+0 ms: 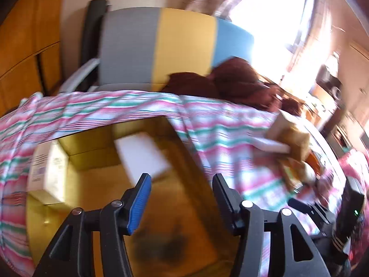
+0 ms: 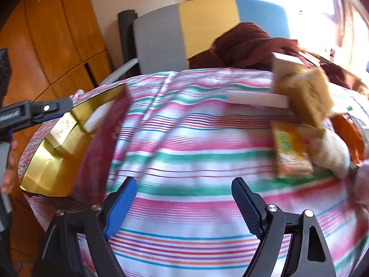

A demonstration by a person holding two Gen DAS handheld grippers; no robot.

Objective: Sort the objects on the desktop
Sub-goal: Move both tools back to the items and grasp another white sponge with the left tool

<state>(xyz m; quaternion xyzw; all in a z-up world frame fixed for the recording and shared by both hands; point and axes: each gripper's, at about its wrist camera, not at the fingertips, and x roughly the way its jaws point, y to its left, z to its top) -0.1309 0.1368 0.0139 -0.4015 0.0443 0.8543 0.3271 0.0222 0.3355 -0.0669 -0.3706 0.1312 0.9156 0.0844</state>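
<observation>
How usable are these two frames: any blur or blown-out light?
Left wrist view: motion blur smears the white box, and the window is blown out. Right wrist view: the pile of packets is smeared, glare top right; fisheye bends both.

A grey, yellow and blue chair (image 2: 207,30) stands behind the striped tablecloth (image 2: 196,138).

left gripper (image 1: 182,191): jaws apart, empty, over gold box (image 1: 184,184) | in box: white block (image 1: 143,154), cream carton (image 1: 49,173) at its left wall | striped cloth (image 1: 219,127) underneath | pile of packets (image 1: 290,150) on the right, blurred
</observation>
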